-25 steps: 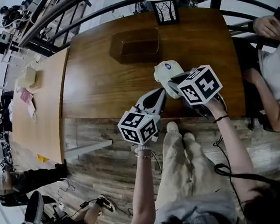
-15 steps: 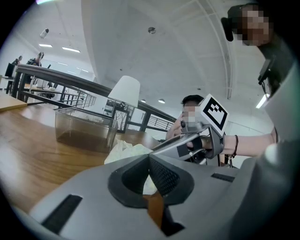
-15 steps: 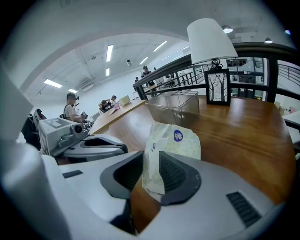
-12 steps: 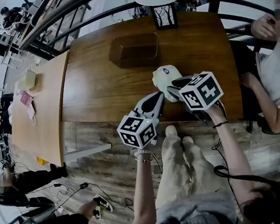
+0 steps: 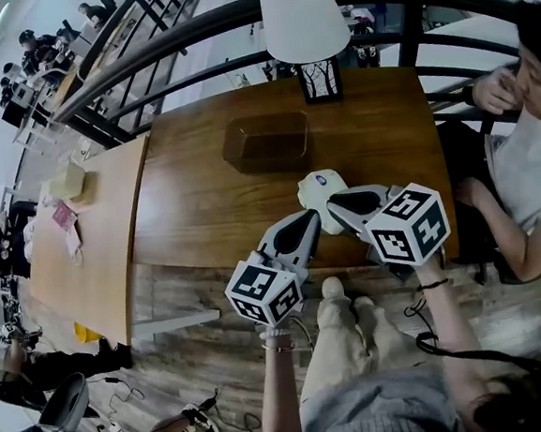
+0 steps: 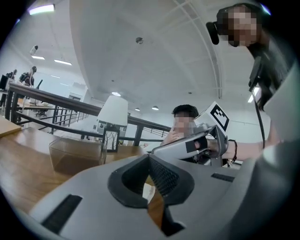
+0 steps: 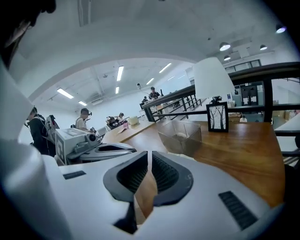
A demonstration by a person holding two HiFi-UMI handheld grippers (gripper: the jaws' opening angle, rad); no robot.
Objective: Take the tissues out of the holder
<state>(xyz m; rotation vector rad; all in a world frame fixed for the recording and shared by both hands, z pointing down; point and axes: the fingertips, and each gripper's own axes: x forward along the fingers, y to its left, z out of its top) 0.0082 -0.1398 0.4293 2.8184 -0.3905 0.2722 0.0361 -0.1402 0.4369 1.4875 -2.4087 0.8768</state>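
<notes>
A clear plastic holder stands at the middle of the brown table; it also shows in the left gripper view and the right gripper view. A white tissue pack lies on the table in front of the holder, outside it. My right gripper points at the pack's near edge. Its jaws are closing, a thin slit still between them and nothing in it. To the pack's left, my left gripper is shut and empty.
A lamp with a white shade and a small framed picture stand at the table's far edge, before a black railing. A seated person is at the right end. A lighter table adjoins on the left.
Both grippers have drawn back toward the table's near edge. The tissue pack stays on the table, now a little apart from the right gripper. The head view has tilted up.
</notes>
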